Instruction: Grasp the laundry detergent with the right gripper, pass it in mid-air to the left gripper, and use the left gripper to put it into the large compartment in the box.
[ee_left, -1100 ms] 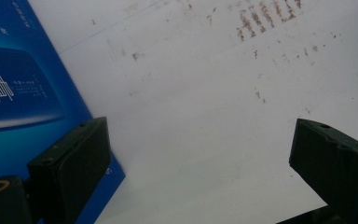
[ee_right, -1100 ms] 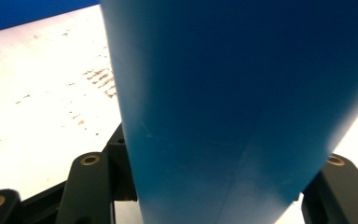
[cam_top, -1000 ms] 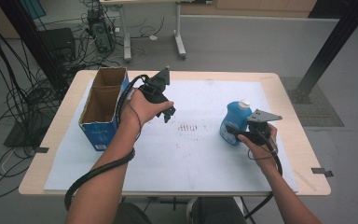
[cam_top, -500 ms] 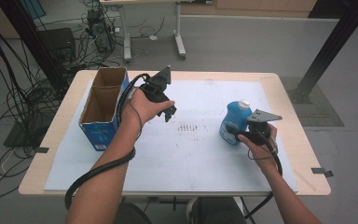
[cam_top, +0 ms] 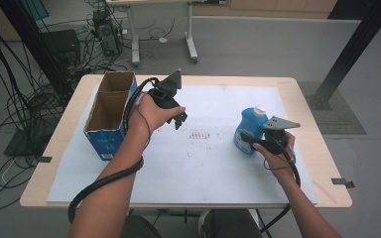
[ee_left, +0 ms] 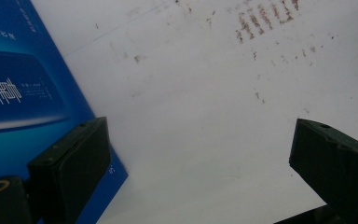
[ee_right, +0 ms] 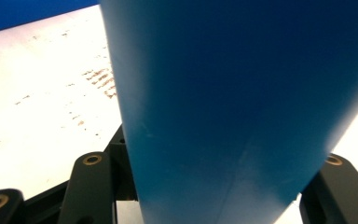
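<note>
- One blue bottle with a white cap stands upright on the white sheet that covers the counter, near the right edge and well apart from the box.
- One right gripper is at this bottle; in the right gripper view the blue body sits between its two black jaws, and they are pinching it from both sides. The jaws have just been closing a little more on the bottle.
- One open cardboard box, brown inside and blue outside, stands at the far left corner of the counter. It has two compartments, both look empty as far as I can see.
- On the blue side of the box in the left gripper view there is white writing, but it is too blurred to read.
- One left gripper is held above the sheet, just beside the box. Its jaws are spread wide and nothing is between them.
- One patch of small brown marks is on the sheet, between the two grippers.
</note>
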Available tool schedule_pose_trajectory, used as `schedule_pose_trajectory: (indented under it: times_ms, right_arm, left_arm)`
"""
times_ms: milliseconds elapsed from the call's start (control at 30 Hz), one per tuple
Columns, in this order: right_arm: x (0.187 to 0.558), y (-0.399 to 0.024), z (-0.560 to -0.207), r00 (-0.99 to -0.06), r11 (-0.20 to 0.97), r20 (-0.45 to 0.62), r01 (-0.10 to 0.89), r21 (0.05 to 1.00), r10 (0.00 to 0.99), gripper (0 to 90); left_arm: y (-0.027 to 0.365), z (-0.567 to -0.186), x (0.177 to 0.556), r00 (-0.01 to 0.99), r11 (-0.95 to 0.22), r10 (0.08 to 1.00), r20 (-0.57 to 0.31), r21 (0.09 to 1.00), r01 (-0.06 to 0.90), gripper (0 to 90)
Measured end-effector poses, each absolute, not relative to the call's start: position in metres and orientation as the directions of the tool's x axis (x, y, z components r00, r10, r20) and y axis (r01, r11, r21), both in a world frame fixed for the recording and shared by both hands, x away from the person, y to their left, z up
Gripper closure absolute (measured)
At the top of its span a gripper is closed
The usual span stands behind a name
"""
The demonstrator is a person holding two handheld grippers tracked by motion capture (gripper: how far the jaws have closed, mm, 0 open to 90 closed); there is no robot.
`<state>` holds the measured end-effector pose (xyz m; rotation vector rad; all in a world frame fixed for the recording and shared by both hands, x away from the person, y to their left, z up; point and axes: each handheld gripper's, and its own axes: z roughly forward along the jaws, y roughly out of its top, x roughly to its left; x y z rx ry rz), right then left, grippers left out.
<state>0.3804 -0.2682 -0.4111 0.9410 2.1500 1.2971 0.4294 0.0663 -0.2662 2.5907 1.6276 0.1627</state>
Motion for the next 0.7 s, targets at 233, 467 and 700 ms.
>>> schedule_pose_trajectory:
  times_ms: [233, 467, 700]
  right_arm:
    - [0.3803, -0.2682, -0.4108, -0.662, 0.324, -0.035, 0.319, 0.891, 0.748, 43.9]
    - [0.38, -0.2682, -0.4109, -0.661, 0.32, -0.031, 0.321, 0.891, 0.749, 44.8]
    - [0.38, -0.2682, -0.411, -0.661, 0.32, -0.032, 0.32, 0.892, 0.749, 44.7]
  left_arm:
    - [0.0667, -0.2665, 0.4289, 0.429, -0.432, 0.902, 0.051, 0.121, 0.894, 6.0]
    - [0.0671, -0.2658, 0.4291, 0.431, -0.434, 0.901, 0.052, 0.123, 0.892, 6.0]
    - [0.0672, -0.2657, 0.4292, 0.43, -0.433, 0.901, 0.052, 0.124, 0.893, 6.0]
